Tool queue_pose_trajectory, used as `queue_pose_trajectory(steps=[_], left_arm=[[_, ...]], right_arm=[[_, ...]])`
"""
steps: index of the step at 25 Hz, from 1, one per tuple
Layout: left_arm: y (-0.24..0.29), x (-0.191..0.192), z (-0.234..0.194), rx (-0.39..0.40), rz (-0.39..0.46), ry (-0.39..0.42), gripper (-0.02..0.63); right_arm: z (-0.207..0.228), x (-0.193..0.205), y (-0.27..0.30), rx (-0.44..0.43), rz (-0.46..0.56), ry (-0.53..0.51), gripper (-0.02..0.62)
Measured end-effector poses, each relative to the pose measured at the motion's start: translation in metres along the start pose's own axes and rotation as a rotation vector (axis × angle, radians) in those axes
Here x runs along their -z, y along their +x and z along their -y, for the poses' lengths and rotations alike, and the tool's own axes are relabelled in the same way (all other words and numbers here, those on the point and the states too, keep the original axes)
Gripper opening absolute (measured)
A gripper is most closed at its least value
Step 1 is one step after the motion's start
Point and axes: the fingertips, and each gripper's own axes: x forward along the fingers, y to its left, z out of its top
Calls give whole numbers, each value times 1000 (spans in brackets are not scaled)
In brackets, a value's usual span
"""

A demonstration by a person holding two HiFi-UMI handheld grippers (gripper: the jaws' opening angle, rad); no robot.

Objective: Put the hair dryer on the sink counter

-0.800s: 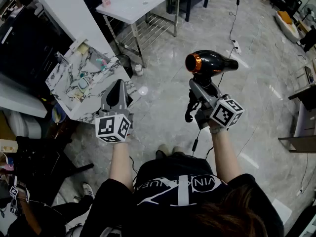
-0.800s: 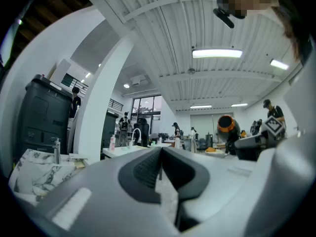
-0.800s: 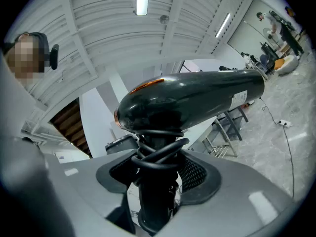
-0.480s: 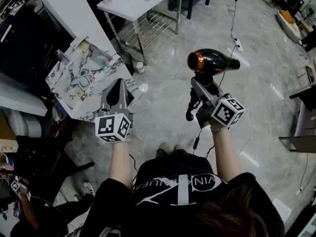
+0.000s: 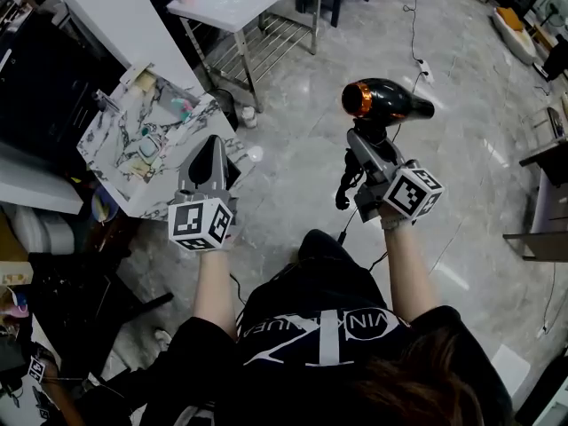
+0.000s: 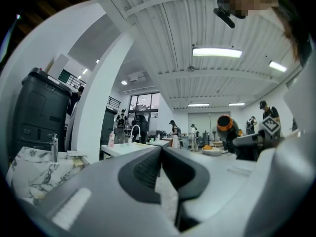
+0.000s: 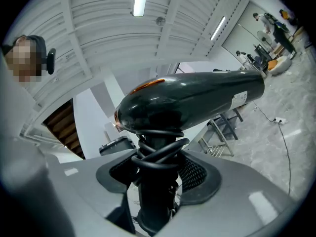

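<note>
In the head view a black hair dryer [image 5: 388, 101] with an orange ring is held over the floor at the right, nozzle to the right. My right gripper [image 5: 366, 146] is shut on its handle. In the right gripper view the hair dryer [image 7: 192, 100] lies across above the right gripper [image 7: 158, 174], whose pads press the handle with the cord wound round it. My left gripper [image 5: 211, 149] is shut on nothing, beside the near corner of the marble sink counter [image 5: 120, 136]. The left gripper [image 6: 161, 154] has its jaws touching, with the sink counter [image 6: 29, 174] to its left.
A white table [image 5: 248, 3] on a metal frame stands beyond the counter. A black cabinet [image 5: 35, 69] flanks the counter at left. Small toiletries [image 5: 149, 147] lie round the basin. A cable [image 5: 414, 25] runs over the grey floor at the far right.
The right gripper and hair dryer have drifted slightly up and right in the head view. The person's feet have shifted below. The left gripper stays by the counter corner.
</note>
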Motion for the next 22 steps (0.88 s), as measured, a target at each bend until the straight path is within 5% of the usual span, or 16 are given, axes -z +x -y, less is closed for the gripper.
queue_pose_trajectory(steps=[10, 22], left_arm=[[48, 14, -20, 18, -16, -12, 0], [170, 9, -48, -22, -13, -13, 0]], right_arm=[[27, -8, 43, 10, 2, -2, 256], [85, -50, 148, -55, -32, -3, 256]])
